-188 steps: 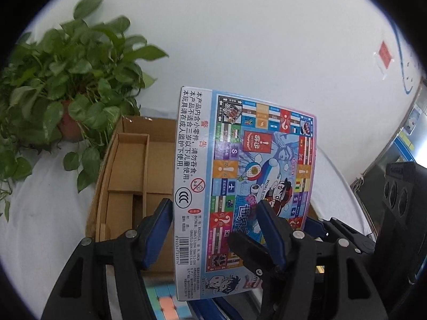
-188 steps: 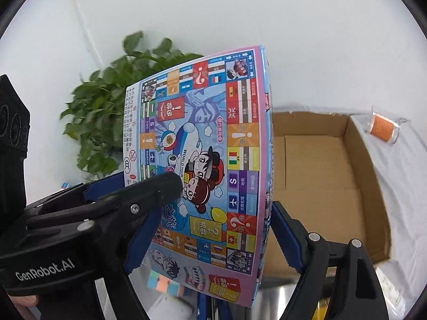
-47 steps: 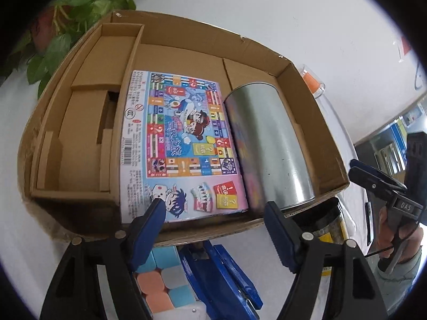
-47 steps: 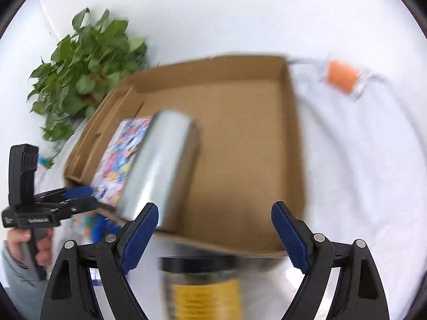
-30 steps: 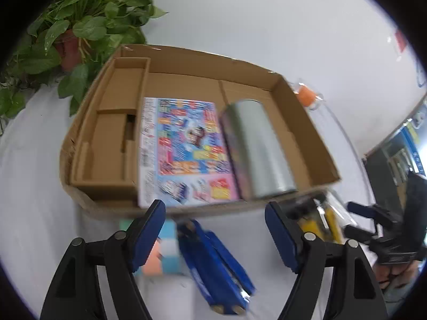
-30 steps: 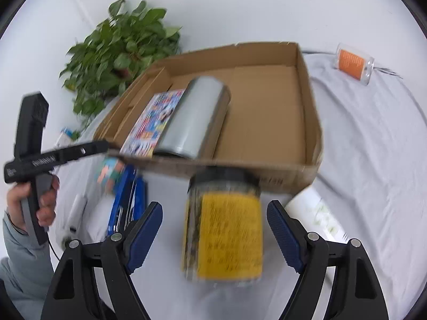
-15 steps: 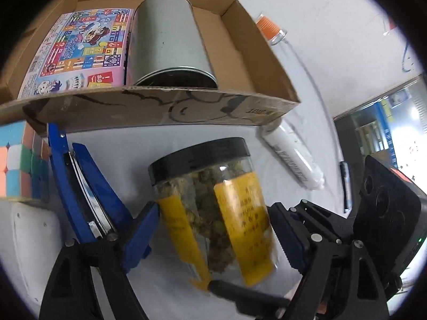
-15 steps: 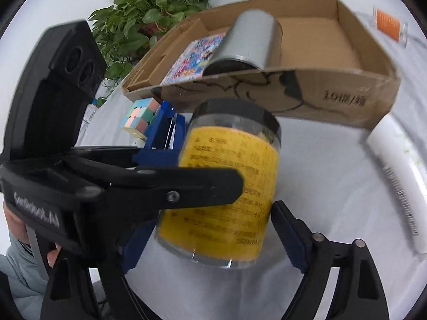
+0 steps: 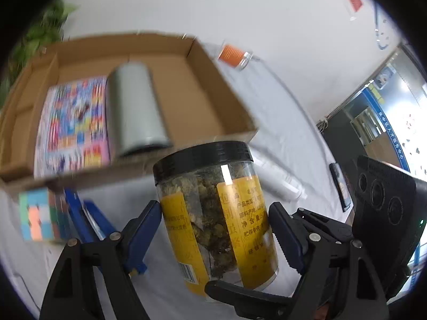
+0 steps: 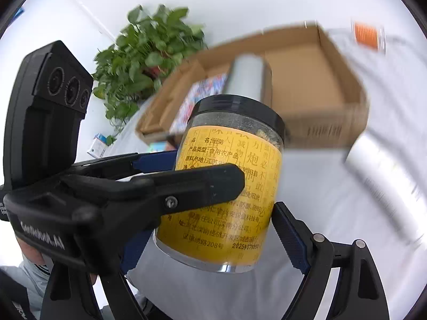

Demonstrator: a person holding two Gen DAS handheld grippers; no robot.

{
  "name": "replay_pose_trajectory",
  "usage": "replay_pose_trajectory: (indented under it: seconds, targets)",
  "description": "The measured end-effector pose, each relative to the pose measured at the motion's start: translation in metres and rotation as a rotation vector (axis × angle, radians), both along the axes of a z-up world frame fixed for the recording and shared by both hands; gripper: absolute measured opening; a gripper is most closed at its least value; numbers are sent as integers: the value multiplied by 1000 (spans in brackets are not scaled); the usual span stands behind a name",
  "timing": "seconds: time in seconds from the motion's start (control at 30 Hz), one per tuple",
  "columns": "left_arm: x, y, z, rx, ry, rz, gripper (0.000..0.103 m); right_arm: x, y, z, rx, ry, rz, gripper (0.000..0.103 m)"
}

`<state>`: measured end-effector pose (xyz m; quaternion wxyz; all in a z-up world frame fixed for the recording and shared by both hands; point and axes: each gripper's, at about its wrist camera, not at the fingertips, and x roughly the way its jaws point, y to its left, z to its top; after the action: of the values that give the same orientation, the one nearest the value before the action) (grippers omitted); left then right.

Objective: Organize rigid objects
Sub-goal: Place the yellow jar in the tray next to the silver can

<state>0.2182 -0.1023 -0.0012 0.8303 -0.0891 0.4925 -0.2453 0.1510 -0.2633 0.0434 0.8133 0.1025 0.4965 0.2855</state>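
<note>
- Your left gripper (image 9: pixel 214 229) and right gripper (image 10: pixel 205 229) both clamp the jar (image 9: pixel 216 213), blue pads pressed on opposite sides of its yellow label. It is held off the white cloth (image 9: pixel 288 122), tilted slightly.
- The jar has a black lid (image 9: pixel 202 157) and a clear wall, with dried greenish-brown clumps packed inside.
- In the left wrist view the cardboard box (image 9: pixel 210 101) sits at 11 o'clock from the jar. In it a game board box (image 9: pixel 72 122) lies flat, with a silver can (image 9: pixel 136 112) on its side touching the board's right edge.
- The box floor right of the can is bare cardboard. Its near wall stands between the jar and that space.
- On the cloth: a colour cube (image 9: pixel 40 213) and a blue stapler-like tool (image 9: pixel 88 218) at 9 o'clock, a white tube (image 9: pixel 277 178) at 2 o'clock, and a small orange-labelled bottle (image 9: pixel 234 56) past the box's far right corner.
- Motion blur smears the box and its contents. The jar's base is hidden behind the right gripper's finger in the left view.
</note>
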Motion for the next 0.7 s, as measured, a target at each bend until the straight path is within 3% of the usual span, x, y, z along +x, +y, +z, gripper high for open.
replay_pose_trajectory:
  seconds: [0.17,0.27,0.4,0.63,0.7]
  targets:
    - [49,-7,55,-57,-106,16,82,46,-10,57,-35,-130,4,86]
    - [95,-4,58,-70,-82,38,82,97,-12,65,-52,-97,16,86]
    - [144,2,32,-116,35,54,82,148,-18,47,-71,-11,15,86]
    - [168,-22,-31,-35,171,33,78,173,-18,-24,-127,135,0,85]
    - [166,-25,-32,6,147,15,73,172,-17,-31,-152,133,-10,85]
